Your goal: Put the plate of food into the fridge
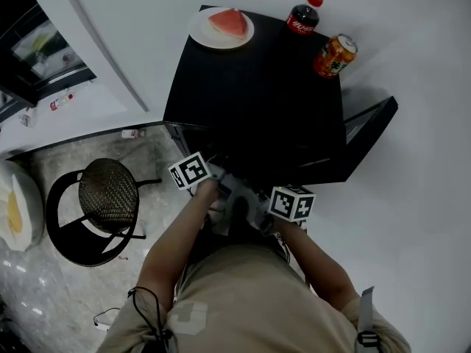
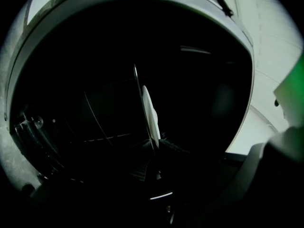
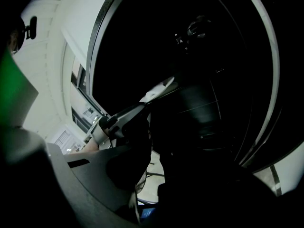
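Observation:
A white plate (image 1: 221, 29) with a slice of watermelon (image 1: 228, 22) stands on top of the black fridge (image 1: 257, 101), at its far left corner. Both grippers reach into the fridge's open front, and the fridge top hides their jaws in the head view. My left gripper (image 1: 217, 175) (image 2: 156, 175) lies level inside the dark fridge. A thin white flat piece (image 2: 151, 115) (image 3: 159, 89), seen edge-on, sticks out from between its jaws. My right gripper (image 1: 276, 191) points down into the dark, and its jaws are too dark to read.
A cola bottle (image 1: 303, 17) and an orange can (image 1: 335, 55) stand on the fridge top at the far right. The fridge door (image 1: 368, 120) hangs open to the right. Wire shelves (image 2: 95, 137) show inside. A round black stool (image 1: 109, 195) stands to the left.

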The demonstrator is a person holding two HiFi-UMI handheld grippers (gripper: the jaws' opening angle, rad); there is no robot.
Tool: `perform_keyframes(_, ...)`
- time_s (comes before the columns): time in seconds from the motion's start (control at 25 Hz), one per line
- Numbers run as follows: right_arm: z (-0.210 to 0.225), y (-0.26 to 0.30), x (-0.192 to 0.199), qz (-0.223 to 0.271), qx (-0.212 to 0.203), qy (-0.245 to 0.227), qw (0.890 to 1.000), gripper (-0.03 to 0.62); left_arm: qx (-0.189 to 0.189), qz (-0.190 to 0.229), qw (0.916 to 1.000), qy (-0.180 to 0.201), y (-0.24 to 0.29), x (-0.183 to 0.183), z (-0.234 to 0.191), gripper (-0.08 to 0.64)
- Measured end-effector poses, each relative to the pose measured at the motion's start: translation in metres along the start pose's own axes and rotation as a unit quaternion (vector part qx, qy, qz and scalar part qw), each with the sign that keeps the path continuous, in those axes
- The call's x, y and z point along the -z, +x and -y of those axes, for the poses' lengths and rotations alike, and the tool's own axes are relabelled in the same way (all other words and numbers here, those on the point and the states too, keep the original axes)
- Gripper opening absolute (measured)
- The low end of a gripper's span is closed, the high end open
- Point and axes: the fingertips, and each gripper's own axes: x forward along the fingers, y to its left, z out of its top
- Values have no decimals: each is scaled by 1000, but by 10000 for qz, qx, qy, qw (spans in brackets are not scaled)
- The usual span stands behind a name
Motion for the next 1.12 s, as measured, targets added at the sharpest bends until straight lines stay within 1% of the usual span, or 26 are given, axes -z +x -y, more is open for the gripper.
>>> perform_keyframes(0.08, 1, -1, 1, 2, 16, 5, 10000, 64, 8, 19, 10000, -32, 1, 0, 0, 55)
perform_keyframes(0.4, 1, -2, 1, -4, 13, 1, 10000, 64, -40, 48, 9999, 112, 3, -7, -2, 55)
perform_keyframes(0.56, 0, -2, 3, -25, -7, -9, 10000, 64, 113, 2, 9999, 54, 1, -3, 3, 55)
perform_keyframes(0.6, 0, -1, 3, -31, -9, -10, 10000, 64, 128, 1, 9999, 90, 0, -4, 4, 55)
perform_keyframes(0.68, 0, -1, 4, -43, -14, -7, 10000, 64, 107, -18, 9998, 177, 1, -4, 3, 55)
perform_keyframes(0.8, -1, -1, 6, -53, -23, -2, 10000, 64, 39, -64, 9998, 210, 4, -5, 1, 55)
perform_keyframes(0.92, -1, -2, 6, -50, -13, 7, 10000, 64, 13, -52, 9998, 214, 5, -6, 0, 55)
perform_keyframes(1.12, 1, -4, 7, -55, 11, 28, 10000, 64, -29, -2, 9995, 326, 5, -7, 0, 55)
